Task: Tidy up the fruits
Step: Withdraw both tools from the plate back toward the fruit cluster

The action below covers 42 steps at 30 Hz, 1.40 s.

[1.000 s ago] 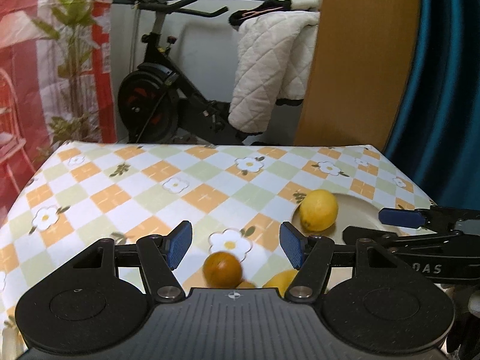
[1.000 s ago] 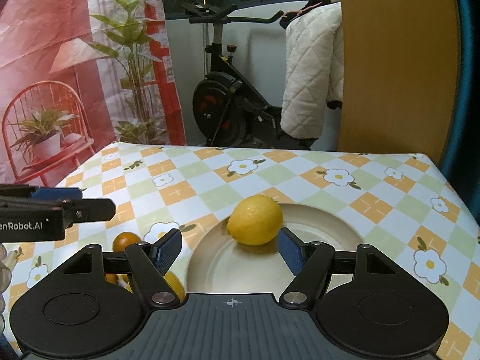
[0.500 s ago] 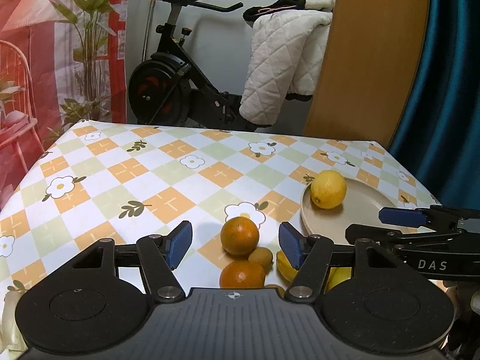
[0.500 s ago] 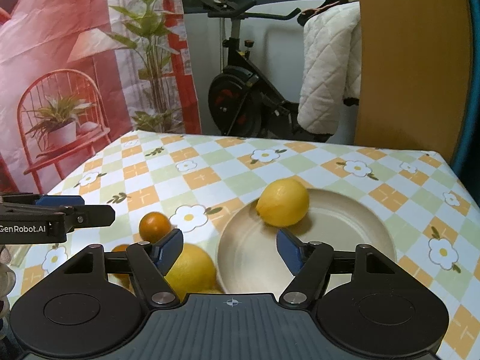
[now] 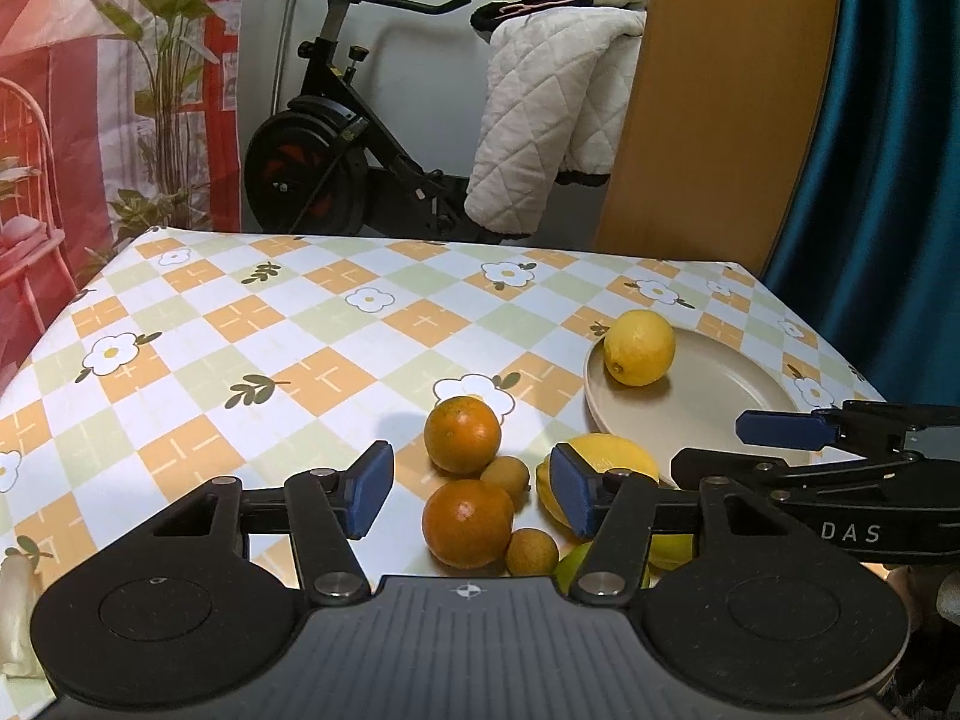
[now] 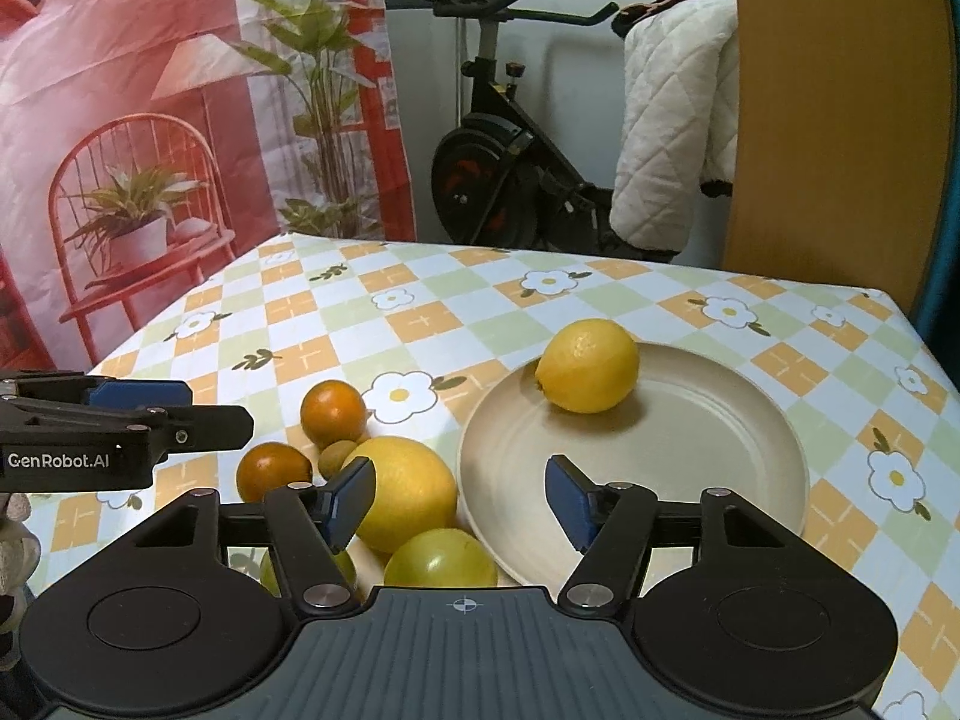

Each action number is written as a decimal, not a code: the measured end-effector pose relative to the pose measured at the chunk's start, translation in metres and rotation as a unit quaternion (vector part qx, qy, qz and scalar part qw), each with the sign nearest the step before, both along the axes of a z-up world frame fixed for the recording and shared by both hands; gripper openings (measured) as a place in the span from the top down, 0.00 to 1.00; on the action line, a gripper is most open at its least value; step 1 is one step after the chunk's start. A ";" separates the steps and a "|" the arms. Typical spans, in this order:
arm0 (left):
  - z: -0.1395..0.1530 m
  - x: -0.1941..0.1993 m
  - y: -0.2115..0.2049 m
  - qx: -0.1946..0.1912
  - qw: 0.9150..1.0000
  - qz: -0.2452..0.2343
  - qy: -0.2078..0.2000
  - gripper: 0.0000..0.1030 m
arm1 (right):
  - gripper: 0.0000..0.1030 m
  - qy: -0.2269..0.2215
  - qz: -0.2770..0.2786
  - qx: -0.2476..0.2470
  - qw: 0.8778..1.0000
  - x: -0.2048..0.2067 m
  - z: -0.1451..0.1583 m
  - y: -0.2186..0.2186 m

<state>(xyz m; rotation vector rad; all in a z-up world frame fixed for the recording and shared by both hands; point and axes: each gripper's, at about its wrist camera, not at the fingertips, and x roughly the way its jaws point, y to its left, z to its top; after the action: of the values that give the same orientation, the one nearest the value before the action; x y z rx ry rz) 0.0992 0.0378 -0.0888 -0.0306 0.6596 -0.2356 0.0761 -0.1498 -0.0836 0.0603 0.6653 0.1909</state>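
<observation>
Checked floral tablecloth [image 5: 300, 372] fills the left wrist view, exercise bike [image 5: 336, 138] behind; left gripper [image 5: 471, 489] hangs over the loose fruit, jaws part-open, just been closing, pads pressing on nothing; near orange [image 5: 467, 523] lies in line between the pads and lower, second orange [image 5: 462, 434] just beyond it; two small brown fruits [image 5: 505, 475] touch the oranges; large yellow citrus [image 5: 606, 462] partly behind the right pad; beige plate [image 5: 708, 414] lies ahead to the right, one lemon [image 5: 639, 347] on its far rim.

Right wrist view, same cloth; right gripper [image 6: 462, 501] half-open, also just been closing, empty; plate [image 6: 690, 456] sits ahead and right of centre, lemon [image 6: 587, 365] on it; large yellow citrus [image 6: 403, 493] beside the left pad, touching the plate rim; green fruit [image 6: 441, 558] nearest, low between the jaws.

Judgement: oranges belong to the left gripper; citrus and green fruit to the right, a short carry rightward to the plate.
</observation>
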 end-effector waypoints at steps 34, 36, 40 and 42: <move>-0.008 -0.002 -0.001 -0.015 1.000 -0.017 0.019 0.58 | 0.55 -0.001 0.014 -0.003 1.000 -0.010 0.001 0.001; -0.009 -0.004 -0.004 -0.017 0.999 -0.024 0.022 0.58 | 0.55 0.000 0.017 -0.006 1.000 -0.013 0.001 0.001; -0.011 -0.009 -0.010 -0.019 0.998 -0.044 0.027 0.58 | 0.55 0.001 0.021 -0.013 1.000 -0.020 0.002 -0.001; -0.012 -0.011 -0.013 -0.017 0.998 -0.049 0.028 0.58 | 0.57 0.002 0.021 -0.012 1.000 -0.023 0.003 -0.003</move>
<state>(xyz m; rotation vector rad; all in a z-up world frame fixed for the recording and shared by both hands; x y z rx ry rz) 0.0879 0.0252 -0.1004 -0.0376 0.7139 -0.3413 0.0532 -0.1528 -0.0811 0.0230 0.6736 0.2224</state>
